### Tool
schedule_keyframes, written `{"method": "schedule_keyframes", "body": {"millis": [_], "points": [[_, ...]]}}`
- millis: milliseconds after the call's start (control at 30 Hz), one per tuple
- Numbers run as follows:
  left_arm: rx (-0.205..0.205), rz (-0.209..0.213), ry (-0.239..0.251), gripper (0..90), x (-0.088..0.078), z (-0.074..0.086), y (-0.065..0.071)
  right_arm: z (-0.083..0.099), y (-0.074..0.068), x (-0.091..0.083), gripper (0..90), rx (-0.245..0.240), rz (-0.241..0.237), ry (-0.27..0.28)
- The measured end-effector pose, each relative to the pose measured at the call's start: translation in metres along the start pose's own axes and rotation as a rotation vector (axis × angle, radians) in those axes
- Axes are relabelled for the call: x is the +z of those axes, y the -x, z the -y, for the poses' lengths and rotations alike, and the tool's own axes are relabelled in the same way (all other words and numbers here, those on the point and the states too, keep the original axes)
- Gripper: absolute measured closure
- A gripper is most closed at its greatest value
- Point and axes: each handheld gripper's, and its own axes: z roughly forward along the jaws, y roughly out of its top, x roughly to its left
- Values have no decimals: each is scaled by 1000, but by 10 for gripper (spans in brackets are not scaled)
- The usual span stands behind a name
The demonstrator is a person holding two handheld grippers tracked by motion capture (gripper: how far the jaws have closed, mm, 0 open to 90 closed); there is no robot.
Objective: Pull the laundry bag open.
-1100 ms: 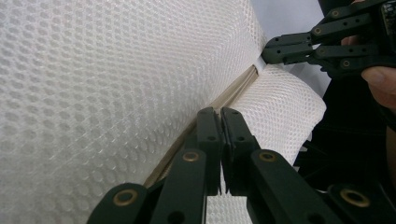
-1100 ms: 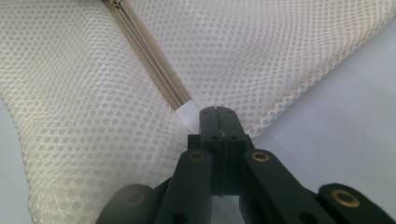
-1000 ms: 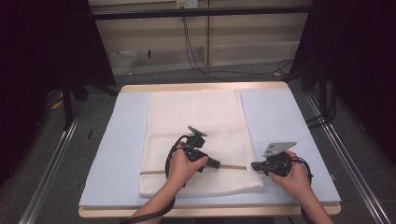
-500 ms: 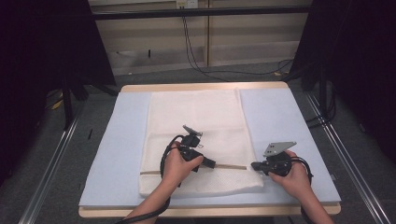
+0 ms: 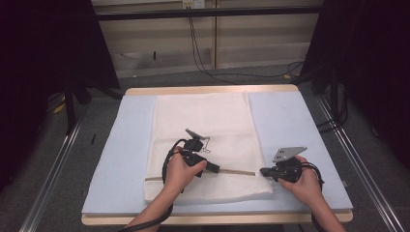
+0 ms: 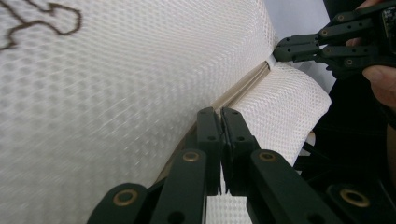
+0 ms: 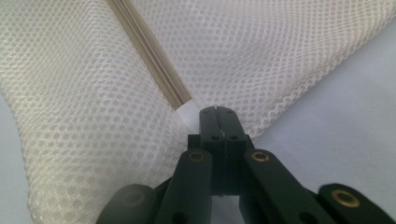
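Table (image 5: 319, 125) under a pale blue cover takes up the middle of the high view, and a white mesh laundry bag (image 5: 203, 121) lies flat along its centre, running from the 12 o'clock edge down toward 6 o'clock. A tan zipper (image 5: 234, 171) crosses the bag near its 6 o'clock end, roughly from 9 to 3 o'clock.

Both grippers sit on that zipper line. The left gripper (image 5: 212, 168) rests on the bag at about the middle of the zipper, its tips pointing toward 3 o'clock. In the left gripper view its jaws (image 6: 220, 122) are pressed together right over the zipper track (image 6: 243, 86), with the mesh bulging on either side; what they pinch at the tips I cannot tell, since the jaws cover it. The right gripper (image 5: 265, 172) stands at the bag's 3 o'clock edge, tips pointing toward 9 o'clock, so the two tools face each other along the zipper with a short stretch of it between them. In the right gripper view its jaws (image 7: 218, 112) are closed tight on the small white tab (image 7: 187, 113) at the zipper's end (image 7: 154, 65), with bare blue cover (image 7: 336, 116) beside the mesh at 3 o'clock.

A thin dark cord (image 5: 203, 144) loops on the mesh just at 12 o'clock of the left gripper
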Motion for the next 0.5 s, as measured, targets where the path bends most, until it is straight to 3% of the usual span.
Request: {"method": "schedule_keyframes", "body": {"millis": [67,200,500], "points": [[-24,10,19,875,-4,2,-2,0,0,0,900,0,-5,-2],[-36,28,26,875,-8,5,-6,0,1,0,900,-1,-6,1],[-30,36,16,875,-7,8,-10,0,1,0,900,7,-11,5]]}}
